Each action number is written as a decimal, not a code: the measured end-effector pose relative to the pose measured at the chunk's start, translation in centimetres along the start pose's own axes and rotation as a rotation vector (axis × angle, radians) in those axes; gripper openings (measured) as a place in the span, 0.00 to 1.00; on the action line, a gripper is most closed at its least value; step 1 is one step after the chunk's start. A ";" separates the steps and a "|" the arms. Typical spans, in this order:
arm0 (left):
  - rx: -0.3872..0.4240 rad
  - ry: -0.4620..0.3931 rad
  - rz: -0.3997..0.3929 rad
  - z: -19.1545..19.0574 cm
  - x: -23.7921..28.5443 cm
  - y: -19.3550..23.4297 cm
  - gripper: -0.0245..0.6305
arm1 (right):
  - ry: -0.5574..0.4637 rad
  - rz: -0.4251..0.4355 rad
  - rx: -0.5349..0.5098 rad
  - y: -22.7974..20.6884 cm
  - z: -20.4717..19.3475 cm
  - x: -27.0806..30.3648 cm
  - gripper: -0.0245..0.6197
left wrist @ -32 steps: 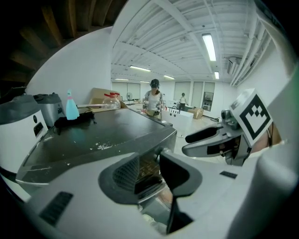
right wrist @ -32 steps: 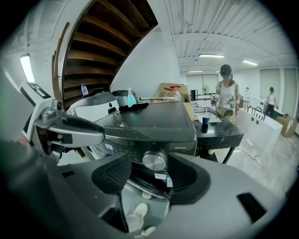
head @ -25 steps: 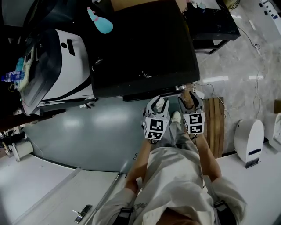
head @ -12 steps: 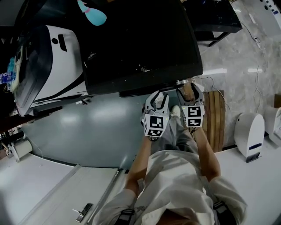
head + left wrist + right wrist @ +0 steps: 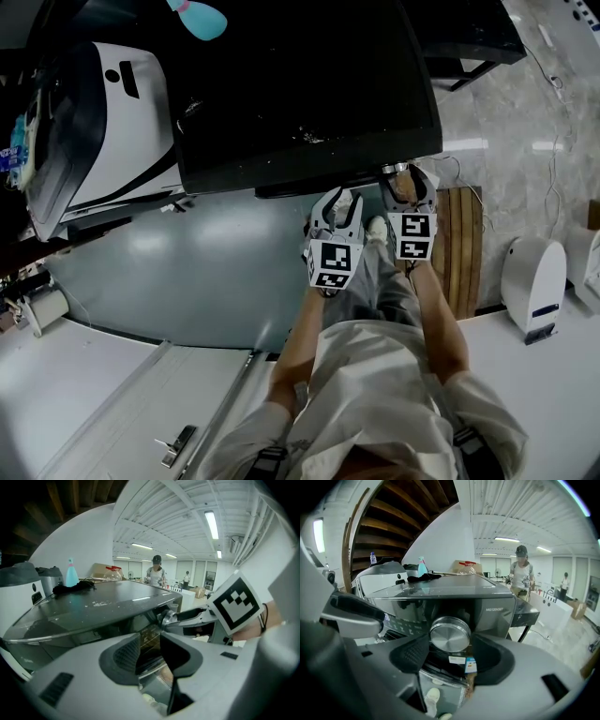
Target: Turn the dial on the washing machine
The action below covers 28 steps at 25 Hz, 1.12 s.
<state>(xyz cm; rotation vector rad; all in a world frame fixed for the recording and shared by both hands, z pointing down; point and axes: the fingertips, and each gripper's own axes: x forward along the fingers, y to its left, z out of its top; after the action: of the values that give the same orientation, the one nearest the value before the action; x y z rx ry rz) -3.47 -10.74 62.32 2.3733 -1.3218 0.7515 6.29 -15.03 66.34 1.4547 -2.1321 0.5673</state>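
Note:
The dark washing machine (image 5: 309,94) fills the upper head view. Its round silver dial (image 5: 450,633) sits on the front panel, also seen as the dial (image 5: 386,170) at the machine's front right corner. My right gripper (image 5: 452,656) faces the dial straight on. The dial lies between its jaws, a gap shows on both sides, and the jaws are closing. My left gripper (image 5: 337,208) hovers just left of it by the front panel, open and holding nothing. From the left gripper (image 5: 149,656) the dial (image 5: 168,617) shows to the right, at the right gripper's fingers (image 5: 197,616).
A white appliance (image 5: 131,122) stands left of the machine, and a blue spray bottle (image 5: 199,17) rests on the machine's far edge. A wooden slatted mat (image 5: 459,248) and a white device (image 5: 532,281) lie on the floor to the right. A person (image 5: 521,576) stands far behind.
The head view has drifted, so the machine sits a little lower and larger. Both grippers stay at the machine's front right corner, the right one still at the dial.

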 end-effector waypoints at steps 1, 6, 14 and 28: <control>-0.002 0.001 0.001 -0.1 0.0 0.0 0.23 | 0.000 0.001 0.008 0.0 0.0 0.1 0.48; -0.005 0.003 -0.001 -0.1 0.1 0.1 0.23 | -0.017 0.015 0.065 0.1 0.2 0.3 0.46; -0.006 0.004 -0.005 -0.2 0.2 -0.1 0.23 | -0.032 0.059 0.168 0.0 0.0 0.3 0.46; -0.011 0.005 -0.005 -0.5 0.1 -0.2 0.23 | -0.066 0.145 0.365 -0.2 -0.1 0.3 0.46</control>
<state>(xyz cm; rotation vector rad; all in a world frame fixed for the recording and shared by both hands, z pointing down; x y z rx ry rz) -3.41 -10.47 62.79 2.3639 -1.3141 0.7458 6.39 -15.27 66.66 1.5274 -2.2859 1.0191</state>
